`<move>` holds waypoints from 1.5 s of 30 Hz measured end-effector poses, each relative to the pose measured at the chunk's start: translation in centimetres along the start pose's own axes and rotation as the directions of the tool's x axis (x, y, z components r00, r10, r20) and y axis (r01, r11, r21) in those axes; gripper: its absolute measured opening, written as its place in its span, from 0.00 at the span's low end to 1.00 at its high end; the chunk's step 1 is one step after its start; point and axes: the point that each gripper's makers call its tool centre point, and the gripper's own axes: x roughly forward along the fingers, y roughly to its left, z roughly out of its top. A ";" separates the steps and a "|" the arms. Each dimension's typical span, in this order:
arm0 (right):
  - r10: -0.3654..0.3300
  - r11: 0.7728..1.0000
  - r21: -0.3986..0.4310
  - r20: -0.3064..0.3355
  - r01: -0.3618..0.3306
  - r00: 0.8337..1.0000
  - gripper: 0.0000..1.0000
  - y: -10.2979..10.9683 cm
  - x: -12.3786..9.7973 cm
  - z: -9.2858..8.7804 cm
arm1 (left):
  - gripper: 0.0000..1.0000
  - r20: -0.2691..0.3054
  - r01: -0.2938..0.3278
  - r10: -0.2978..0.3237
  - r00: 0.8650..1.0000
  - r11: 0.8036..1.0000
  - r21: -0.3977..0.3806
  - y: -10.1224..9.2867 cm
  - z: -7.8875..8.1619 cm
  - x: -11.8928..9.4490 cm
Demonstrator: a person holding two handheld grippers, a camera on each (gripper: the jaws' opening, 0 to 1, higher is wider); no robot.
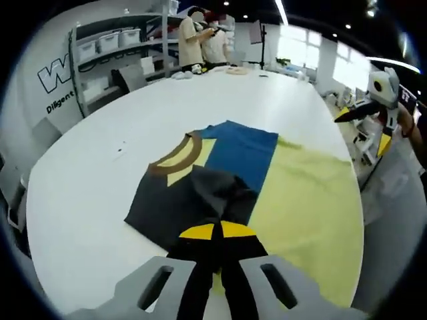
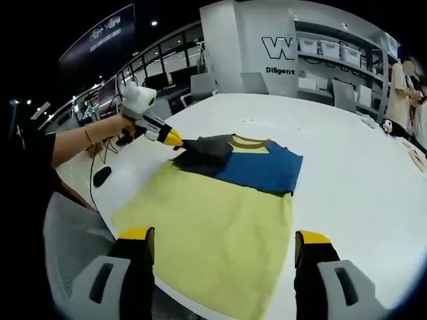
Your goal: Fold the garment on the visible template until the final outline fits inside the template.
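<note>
A garment lies on the white table (image 1: 87,200), partly over a pale yellow template (image 1: 303,213). It has a dark grey part (image 1: 167,200), a blue part (image 1: 243,152) and a brown collar (image 1: 179,157). My left gripper (image 1: 217,232) is shut on a raised fold of the dark grey cloth. In the right gripper view the left gripper (image 2: 177,141), held in a hand, pinches the garment's (image 2: 257,167) dark edge at the far side of the template (image 2: 213,227). My right gripper (image 2: 225,237) hovers open above the template's near edge, holding nothing. The right gripper (image 1: 365,130) is also off the table's right side.
Shelves with white bins (image 1: 110,41) and people (image 1: 200,37) stand beyond the table's far end. A small black object (image 2: 101,176) lies near the table edge by the person's arm (image 2: 73,143). A mesh chair (image 2: 70,257) sits below that edge.
</note>
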 end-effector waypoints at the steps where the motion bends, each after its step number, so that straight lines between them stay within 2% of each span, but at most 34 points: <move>1: 0.000 1.000 -0.001 0.000 0.000 1.000 0.85 0.0 0.0 0.0 | 0.01 0.001 0.003 -0.003 1.000 1.000 0.010 -0.2 0.4 0.1; 7: -0.003 1.000 0.004 0.005 0.003 1.000 0.85 -0.1 -0.2 -0.1 | 0.01 0.032 0.034 -0.035 0.999 0.999 0.026 -1.3 2.7 0.6; 13: -0.004 1.000 0.005 0.005 0.004 1.000 0.85 -0.1 -0.3 -0.2 | 0.01 0.040 0.062 -0.063 0.997 0.997 0.049 -2.4 4.4 1.2; 20: -0.004 1.000 0.012 0.013 0.004 1.000 0.85 -0.1 -0.3 -0.2 | 0.01 0.063 0.086 -0.091 0.994 0.993 0.079 -3.4 7.8 1.9; 21: -0.004 1.000 0.012 0.014 0.004 1.000 0.85 -0.1 -0.2 -0.2 | 0.01 0.066 0.088 -0.094 0.993 0.992 0.088 -3.5 8.7 2.2; 27: -0.004 1.000 0.014 0.013 0.004 1.000 0.85 -0.2 -0.3 -0.4 | 0.01 0.057 0.112 -0.119 0.991 0.987 0.113 -4.8 11.1 3.6; 36: -0.008 1.000 0.018 0.010 0.008 1.000 0.85 -0.4 -0.3 -0.6 | 0.01 0.008 0.130 -0.131 0.991 0.986 0.104 -7.1 11.7 6.7; 45: -0.008 1.000 0.025 0.013 0.008 1.000 0.85 -0.6 -0.2 -0.8 | 0.01 -0.044 0.123 -0.121 0.992 0.991 0.052 -8.0 11.4 9.8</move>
